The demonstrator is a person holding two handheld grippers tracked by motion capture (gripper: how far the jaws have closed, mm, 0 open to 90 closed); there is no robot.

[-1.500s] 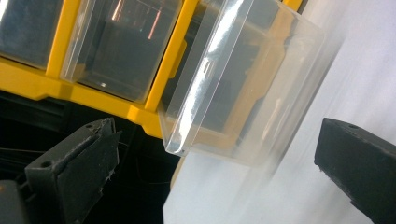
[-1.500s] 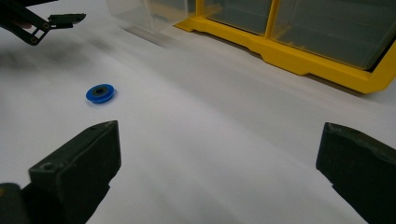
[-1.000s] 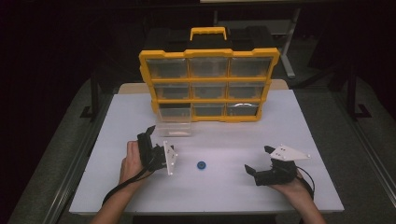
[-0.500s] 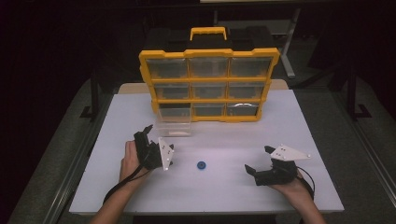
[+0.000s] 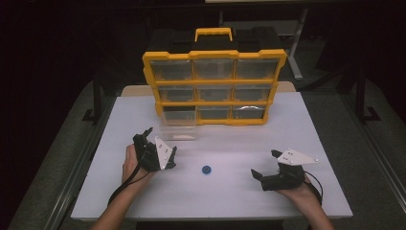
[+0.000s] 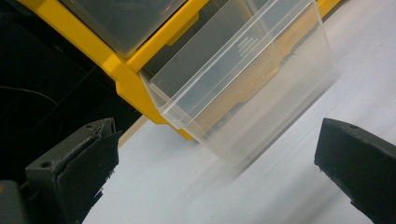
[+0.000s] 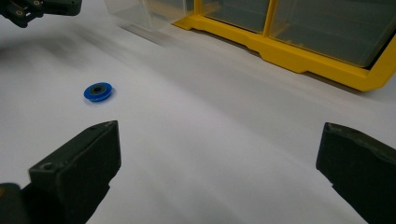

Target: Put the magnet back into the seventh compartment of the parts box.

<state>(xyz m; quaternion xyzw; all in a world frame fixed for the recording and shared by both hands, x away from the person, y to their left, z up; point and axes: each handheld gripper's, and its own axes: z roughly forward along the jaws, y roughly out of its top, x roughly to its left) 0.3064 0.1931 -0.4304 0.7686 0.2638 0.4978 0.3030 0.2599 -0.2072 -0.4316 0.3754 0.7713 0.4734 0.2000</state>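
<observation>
Two grippers, one drawer, one disc and one organizer make up our table [image 5: 115, 191], listed left to right. Our left gripper [image 5: 159, 143] sits at the near left, just short of the drawer [image 5: 179, 131], its jaws spread wide and holding nothing; in the left gripper view the clear drawer [image 6: 243, 88] stands pulled out of the yellow organizer [image 6: 121, 77] between the two jaws, farther off. That drawer projects from the bottom-left slot of the organizer [image 5: 215, 55], which stands upright at the far middle. Next, the small blue disc [image 5: 206, 169] lies flat on the white top between our grippers, apart from both. Our right gripper [image 5: 265, 167] rests at the near right, jaws likewise wide and empty; its view shows the disc [image 7: 98, 91] ahead on the left.
</observation>
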